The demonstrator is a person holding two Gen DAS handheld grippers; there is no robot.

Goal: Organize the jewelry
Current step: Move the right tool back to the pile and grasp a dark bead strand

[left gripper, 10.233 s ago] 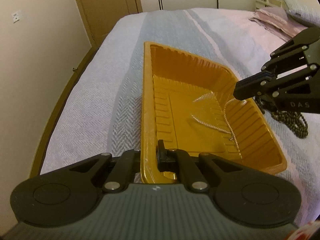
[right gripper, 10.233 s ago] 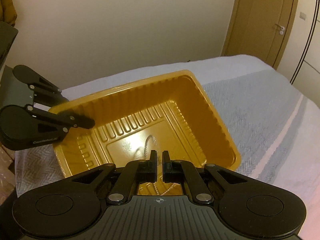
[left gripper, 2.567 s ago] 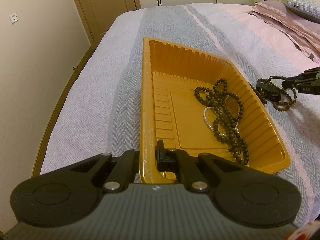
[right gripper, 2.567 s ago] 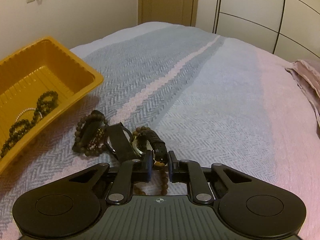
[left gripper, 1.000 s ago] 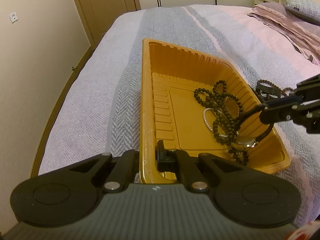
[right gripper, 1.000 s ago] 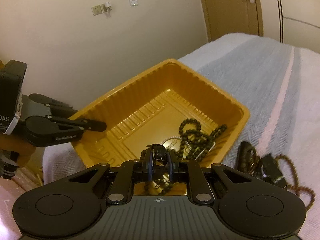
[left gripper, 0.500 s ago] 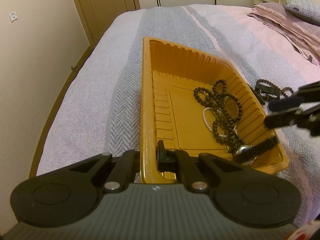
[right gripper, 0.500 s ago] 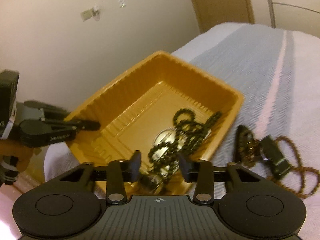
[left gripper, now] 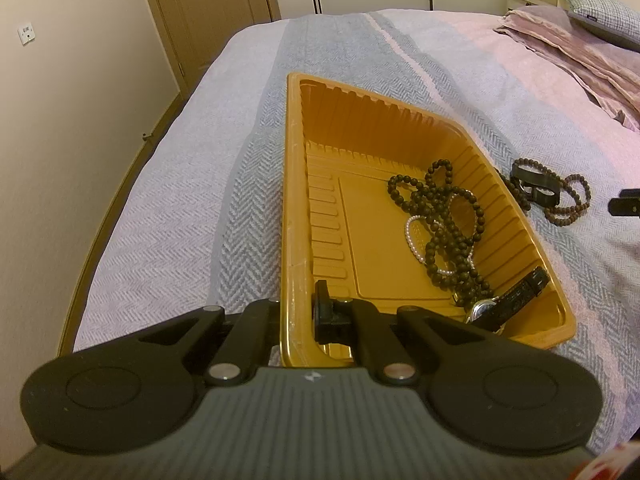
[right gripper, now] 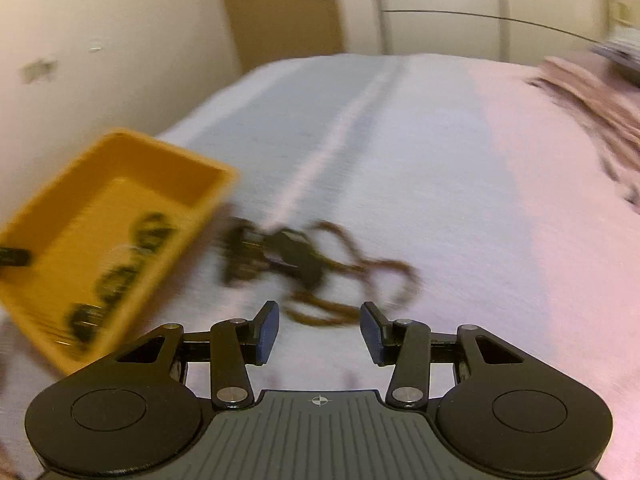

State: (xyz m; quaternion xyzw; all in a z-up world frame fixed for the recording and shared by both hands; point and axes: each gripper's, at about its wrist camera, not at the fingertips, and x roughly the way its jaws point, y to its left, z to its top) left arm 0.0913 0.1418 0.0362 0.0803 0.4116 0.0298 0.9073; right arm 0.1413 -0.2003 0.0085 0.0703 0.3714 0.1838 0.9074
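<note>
An orange plastic tray (left gripper: 294,200) lies on the bed, and my left gripper (left gripper: 298,312) is shut on its near rim. In the tray are a dark bead necklace (left gripper: 440,216), a white pearl bracelet (left gripper: 414,240) and a black-strapped watch (left gripper: 508,304) in the near right corner. Right of the tray, a pile of brown bead bracelets and a dark watch (left gripper: 536,188) rests on the cover. The right wrist view is blurred. There my right gripper (right gripper: 320,312) stands open and empty just before that pile (right gripper: 296,256), with the tray (right gripper: 168,148) to its left.
The bed has a grey and pink herringbone cover (left gripper: 180,208). Folded pink bedding and a pillow (left gripper: 580,40) lie at the far right. A wall and a wooden door (left gripper: 208,12) run close along the bed's left edge.
My right gripper let go of the black-strapped watch, which now lies in the tray. It opened and swung right, away from the tray, toward the pile on the bed. The left gripper stayed put.
</note>
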